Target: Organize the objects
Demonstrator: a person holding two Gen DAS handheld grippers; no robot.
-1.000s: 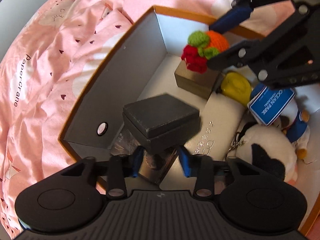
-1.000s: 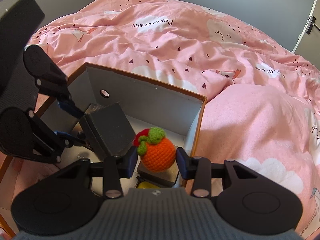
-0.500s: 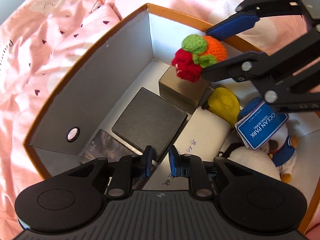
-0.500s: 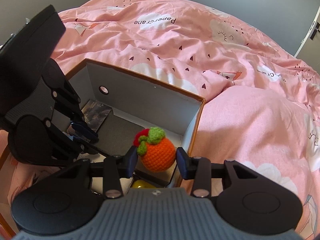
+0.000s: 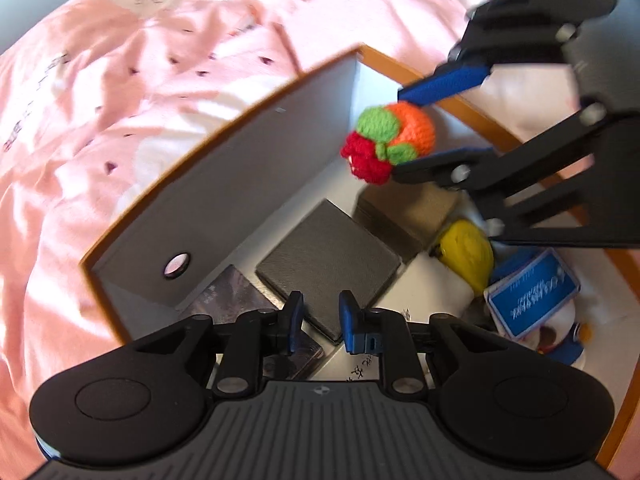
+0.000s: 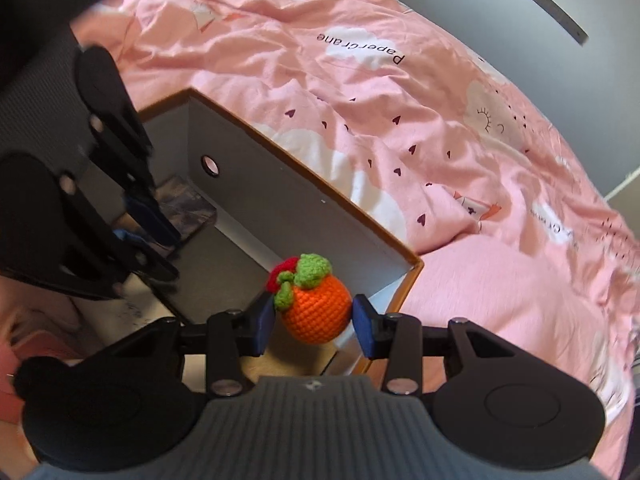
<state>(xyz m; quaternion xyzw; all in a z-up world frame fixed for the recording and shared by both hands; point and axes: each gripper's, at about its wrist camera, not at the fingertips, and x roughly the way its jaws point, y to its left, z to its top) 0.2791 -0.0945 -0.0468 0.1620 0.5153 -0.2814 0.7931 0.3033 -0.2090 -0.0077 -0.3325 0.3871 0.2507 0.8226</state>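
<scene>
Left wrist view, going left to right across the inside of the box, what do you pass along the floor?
Shiny dark packet → dark grey flat box → tan box → yellow toy → blue tag.

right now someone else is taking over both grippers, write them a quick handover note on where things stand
Left gripper: empty. Its jaws closed and have just eased apart a little, nothing between them. It hangs over the near edge of the dark grey box.
Right gripper: shut on the crocheted orange, held in the air above the far corner of the storage box.
Done: the dark grey box lies flat on the storage box floor, beside the tan box. A yellow toy and a blue tag are also inside.
Left: set the crocheted orange down inside, probably in the far corner.
</scene>
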